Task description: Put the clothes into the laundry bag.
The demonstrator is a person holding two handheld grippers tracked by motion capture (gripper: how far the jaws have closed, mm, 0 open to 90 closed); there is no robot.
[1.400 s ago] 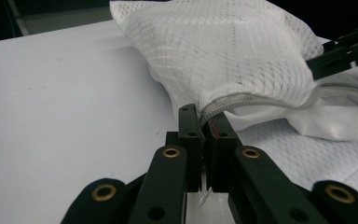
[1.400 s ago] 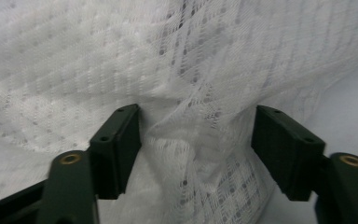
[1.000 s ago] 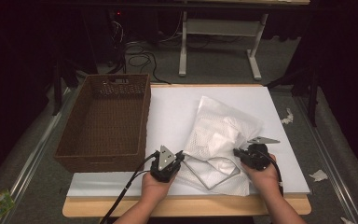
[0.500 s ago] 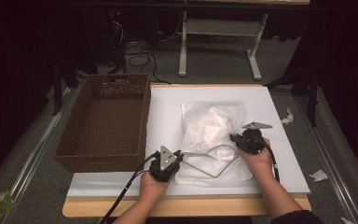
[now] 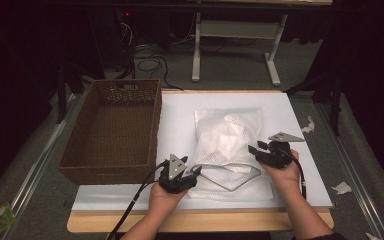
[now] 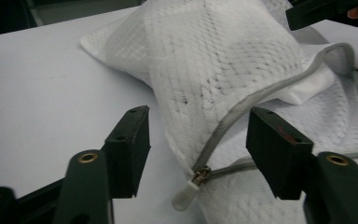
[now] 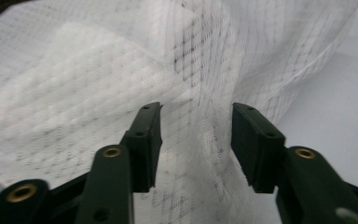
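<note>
White mesh bag (image 5: 228, 145) laid on the white mat (image 5: 180, 120) right of a wicker basket (image 5: 114, 127), left gripper (image 6: 198, 140) spread around the grey zipper (image 6: 242, 109) pull, right gripper (image 7: 196, 140) held open astride a mesh fold.

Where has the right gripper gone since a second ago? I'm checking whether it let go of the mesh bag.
Yes: against the table's near edge, the right gripper moved farther away, jaws open beside the mesh bag.
</note>
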